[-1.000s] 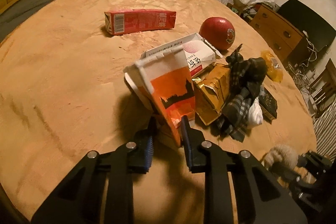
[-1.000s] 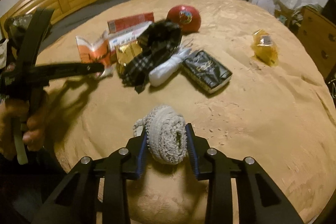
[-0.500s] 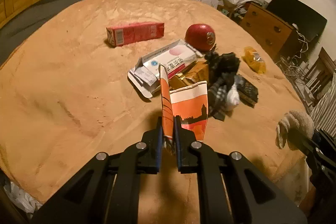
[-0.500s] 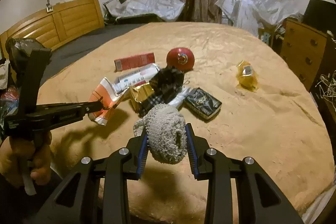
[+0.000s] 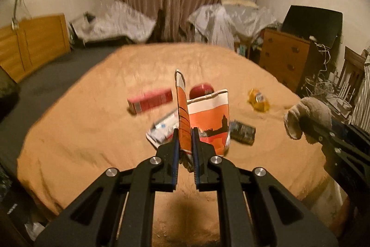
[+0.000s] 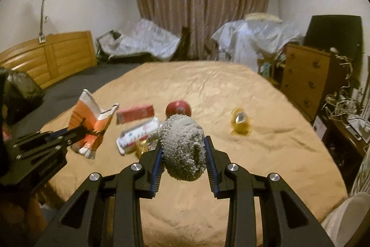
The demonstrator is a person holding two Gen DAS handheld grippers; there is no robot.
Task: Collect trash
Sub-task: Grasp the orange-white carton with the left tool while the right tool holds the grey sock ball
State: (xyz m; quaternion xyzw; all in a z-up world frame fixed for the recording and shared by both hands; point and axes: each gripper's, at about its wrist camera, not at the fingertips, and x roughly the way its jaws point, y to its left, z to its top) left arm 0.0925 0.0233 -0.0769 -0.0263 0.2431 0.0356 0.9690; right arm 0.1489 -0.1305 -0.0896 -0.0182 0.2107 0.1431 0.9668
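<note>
My left gripper (image 5: 185, 133) is shut on a flattened orange and white paper carton (image 5: 207, 119), held up above the tan bed cover (image 5: 92, 131). The same carton (image 6: 92, 124) shows at the left of the right wrist view, pinched in the left gripper (image 6: 81, 130). My right gripper (image 6: 183, 142) is shut on a grey knitted bundle (image 6: 183, 147), also lifted off the bed; this bundle (image 5: 305, 115) appears at the right edge of the left wrist view. On the bed lie a red box (image 5: 150, 102), a red ball-like object (image 6: 178, 108), a white printed box (image 6: 138, 133), a yellow wrapper (image 6: 240, 122) and a dark packet (image 5: 242, 129).
A dark bag (image 6: 18, 92) hangs at the far left. A wooden dresser (image 5: 284, 59) and a tangle of cables (image 6: 342, 108) stand right of the bed. A wooden headboard (image 6: 53, 57) is at the left, with covered furniture (image 6: 148, 43) and curtains (image 6: 203, 10) behind.
The left gripper closed tight on the carton and lifted it off the bed. The right gripper rose too, still holding the knitted bundle. Both views now look more level across the room.
</note>
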